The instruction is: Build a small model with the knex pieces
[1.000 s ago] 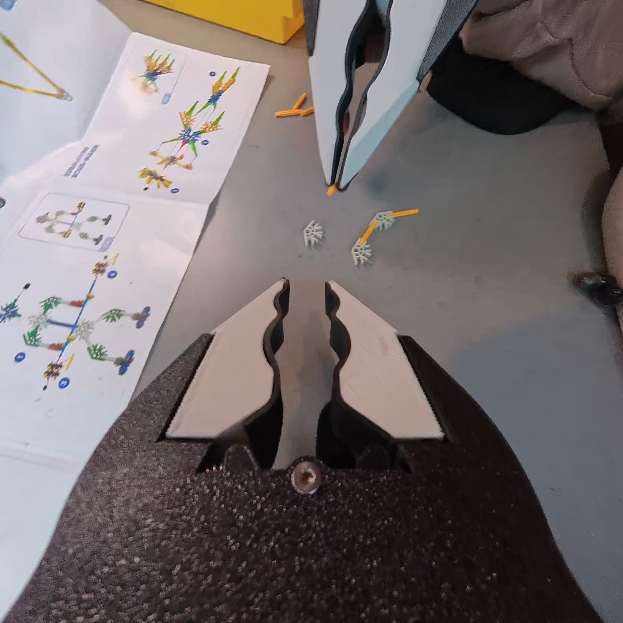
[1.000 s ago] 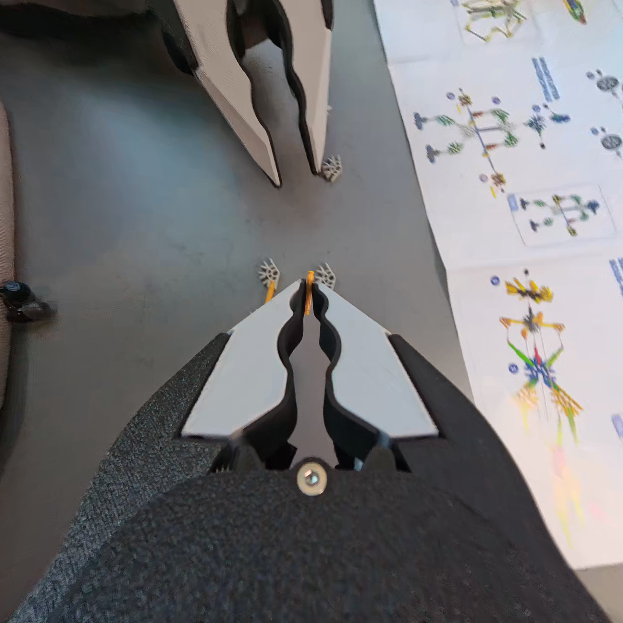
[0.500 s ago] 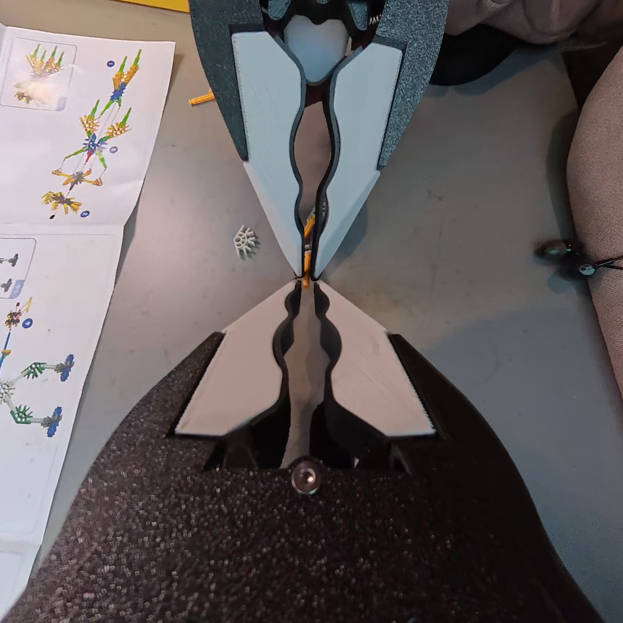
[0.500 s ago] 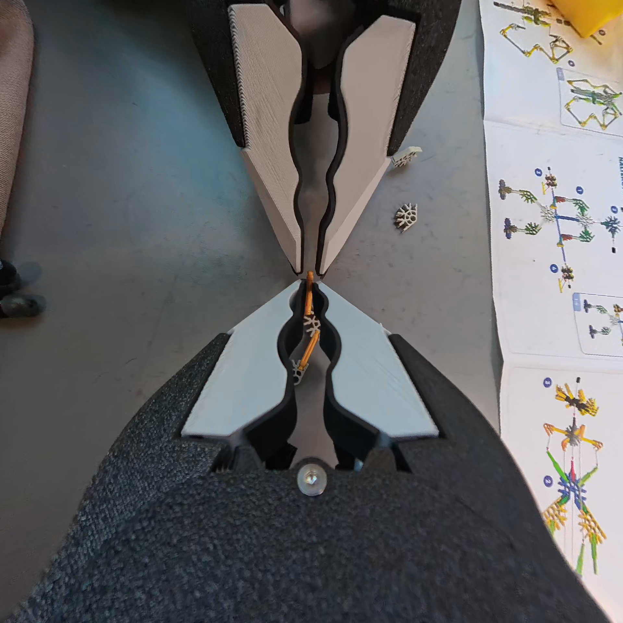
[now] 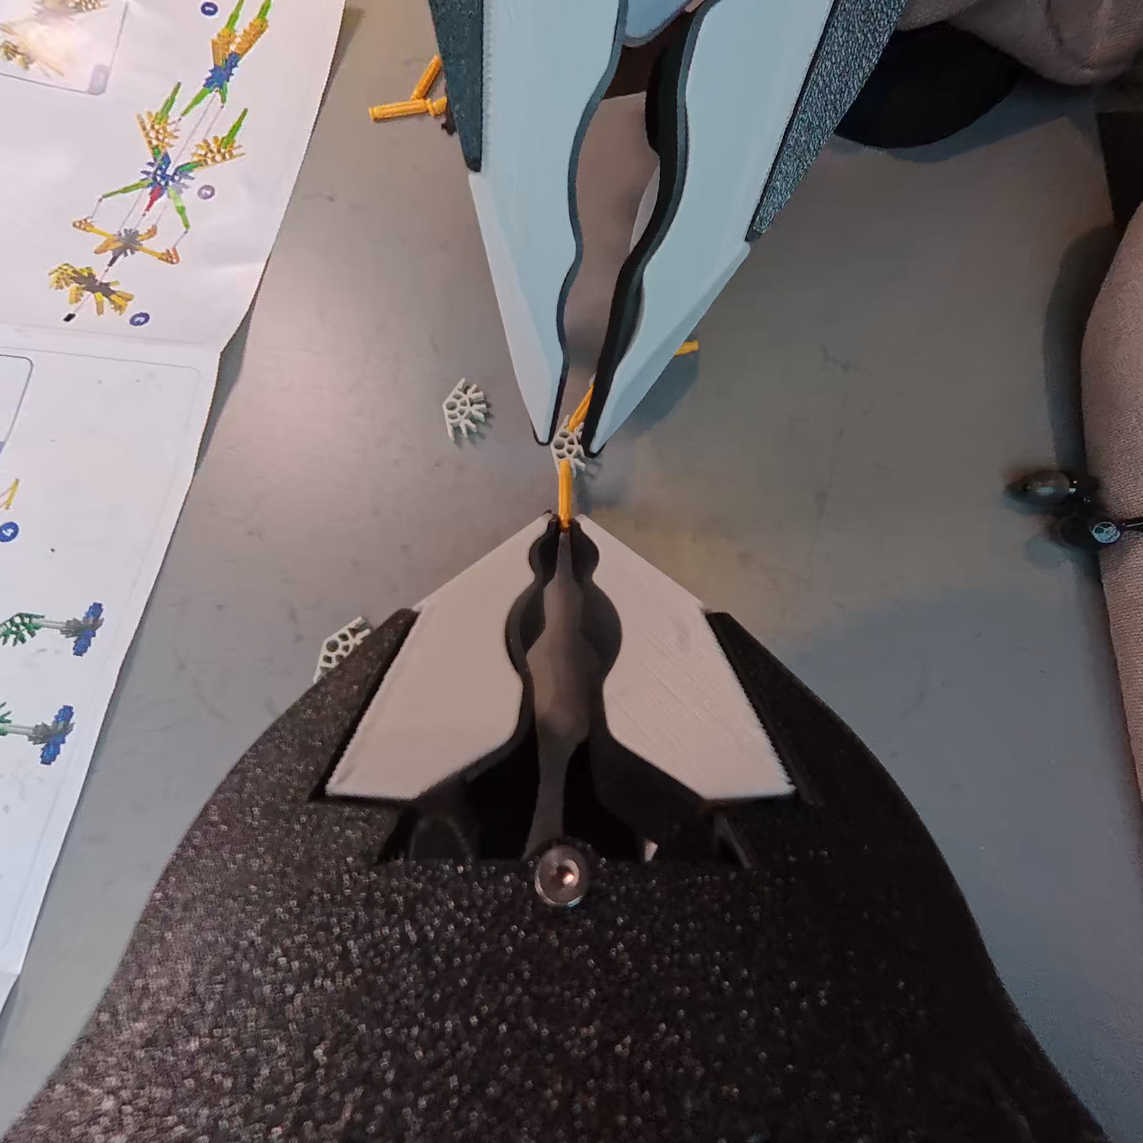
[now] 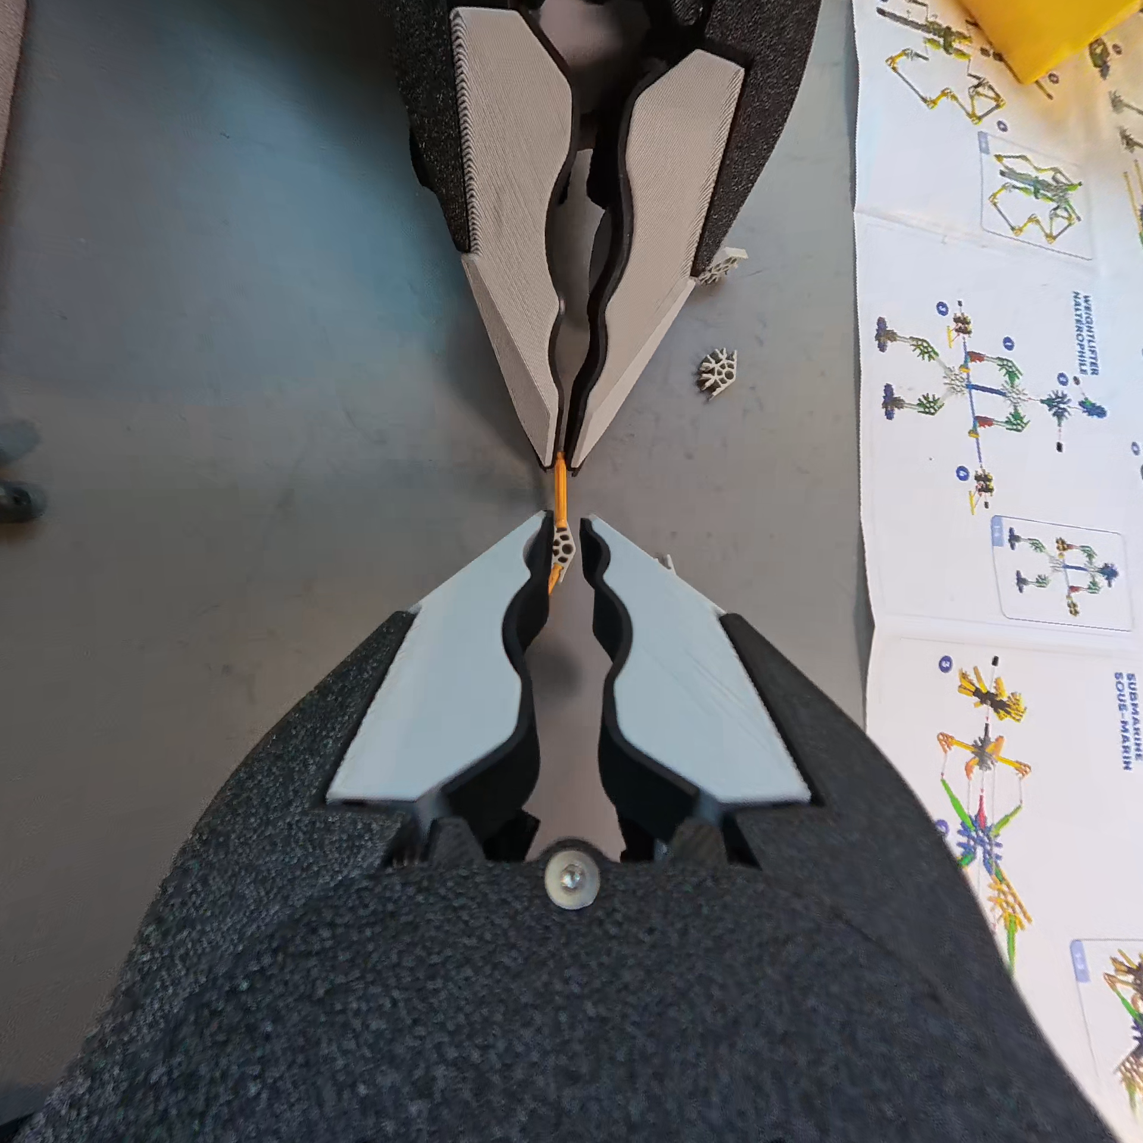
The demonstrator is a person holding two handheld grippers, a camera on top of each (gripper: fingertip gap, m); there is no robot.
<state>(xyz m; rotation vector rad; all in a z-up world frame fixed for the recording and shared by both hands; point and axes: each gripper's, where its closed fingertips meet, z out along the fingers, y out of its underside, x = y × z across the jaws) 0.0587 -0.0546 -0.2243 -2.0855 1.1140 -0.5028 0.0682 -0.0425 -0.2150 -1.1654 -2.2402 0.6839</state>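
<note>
A small assembly of orange rods and grey snowflake-shaped connectors hangs between the two grippers over the grey table [image 5: 866, 433]. My left gripper [image 5: 561, 522] is shut on the end of an orange rod [image 5: 564, 492]; the right wrist view shows it the same way [image 6: 560, 461]. The rod's far end sits in a grey connector [image 6: 564, 547]. That connector stands between the pads of my right gripper [image 6: 566, 526], which are parted, with a gap on the right side. A second orange rod [image 6: 555, 581] runs back from the connector.
Loose grey connectors [image 5: 465, 411] [image 5: 340, 643] lie left of the grippers, and orange rods [image 5: 408, 108] farther back. A folded instruction sheet [image 5: 124, 371] covers the left side. A yellow box [image 6: 1051, 37] stands behind it. Beige fabric [image 5: 1113, 433] and a small dark object [image 5: 1051, 488] lie at the right. Less than 4 cm separates the two grippers' tips.
My left gripper closed on the tip of the orange rod that the right gripper held. The right gripper's pads then parted from the rod, and the two grippers drew a little apart.
</note>
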